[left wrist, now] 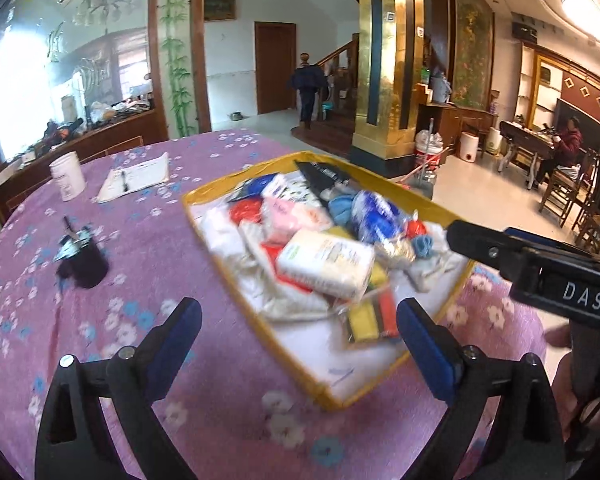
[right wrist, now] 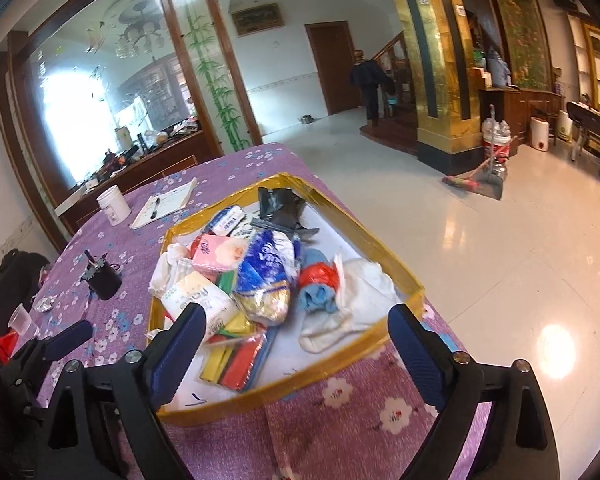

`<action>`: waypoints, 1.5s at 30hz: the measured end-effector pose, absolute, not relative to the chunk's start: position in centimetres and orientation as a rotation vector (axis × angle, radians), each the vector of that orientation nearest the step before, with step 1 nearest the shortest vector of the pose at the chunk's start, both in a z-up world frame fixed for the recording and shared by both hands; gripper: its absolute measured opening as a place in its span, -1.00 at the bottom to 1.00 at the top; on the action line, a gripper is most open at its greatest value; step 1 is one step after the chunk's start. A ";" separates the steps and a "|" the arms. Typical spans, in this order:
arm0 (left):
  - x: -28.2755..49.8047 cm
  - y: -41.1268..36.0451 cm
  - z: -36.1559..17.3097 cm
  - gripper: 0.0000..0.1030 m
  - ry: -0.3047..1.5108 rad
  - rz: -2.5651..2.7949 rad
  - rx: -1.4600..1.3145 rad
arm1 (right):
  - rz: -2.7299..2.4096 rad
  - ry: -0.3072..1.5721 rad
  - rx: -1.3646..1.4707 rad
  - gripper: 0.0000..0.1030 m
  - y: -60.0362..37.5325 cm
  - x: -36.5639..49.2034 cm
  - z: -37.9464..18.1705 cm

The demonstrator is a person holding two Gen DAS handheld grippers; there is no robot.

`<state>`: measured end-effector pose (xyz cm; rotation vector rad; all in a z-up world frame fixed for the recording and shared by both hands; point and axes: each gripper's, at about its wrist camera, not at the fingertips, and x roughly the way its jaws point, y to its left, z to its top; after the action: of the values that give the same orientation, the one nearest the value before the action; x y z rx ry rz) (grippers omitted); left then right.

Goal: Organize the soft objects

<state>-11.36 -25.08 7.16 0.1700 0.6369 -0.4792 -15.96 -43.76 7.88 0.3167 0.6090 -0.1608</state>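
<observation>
A yellow-rimmed white tray (left wrist: 260, 316) (right wrist: 340, 208) on the purple flowered tablecloth holds a pile of soft things: a cream tissue pack (left wrist: 326, 262) (right wrist: 198, 300), a pink tissue pack (left wrist: 292, 216) (right wrist: 220, 256), a blue-and-white plastic bag (left wrist: 376, 210) (right wrist: 266, 276), a sponge pack (left wrist: 370, 318) (right wrist: 236, 364), white socks (right wrist: 356, 300), a blue cloth (right wrist: 316, 298) and a black bag (left wrist: 320, 178) (right wrist: 280, 204). My left gripper (left wrist: 300, 344) is open and empty above the tray's near side. My right gripper (right wrist: 296, 348) is open and empty over the tray's near edge; it also shows in the left wrist view (left wrist: 532, 264).
On the cloth left of the tray are a black pen cup (left wrist: 82, 258) (right wrist: 104, 280), a white mug (left wrist: 67, 176) (right wrist: 114, 202), a notepad with a pen (left wrist: 136, 178) (right wrist: 166, 202) and a clear plastic cup (right wrist: 22, 320). The table's right edge drops to a glossy floor (right wrist: 500, 260).
</observation>
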 end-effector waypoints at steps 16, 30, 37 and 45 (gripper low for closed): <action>-12.8 -22.4 6.6 1.00 0.570 -0.422 0.176 | -0.203 0.544 0.339 0.91 -41.4 -16.9 6.0; -12.1 -22.4 5.3 1.00 0.596 -0.292 0.270 | -0.212 0.545 0.314 0.92 -40.8 -16.6 5.7; -12.5 -22.7 5.1 1.00 0.591 -0.292 0.292 | -0.209 0.545 0.313 0.92 -40.8 -16.7 5.6; -12.6 -22.7 5.1 1.00 0.588 -0.290 0.295 | -0.212 0.537 0.316 0.92 -40.8 -16.9 5.7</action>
<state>-12.61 -22.66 5.14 0.2946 0.5877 -0.2897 -16.88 -40.82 5.70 0.3160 0.5367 -0.2116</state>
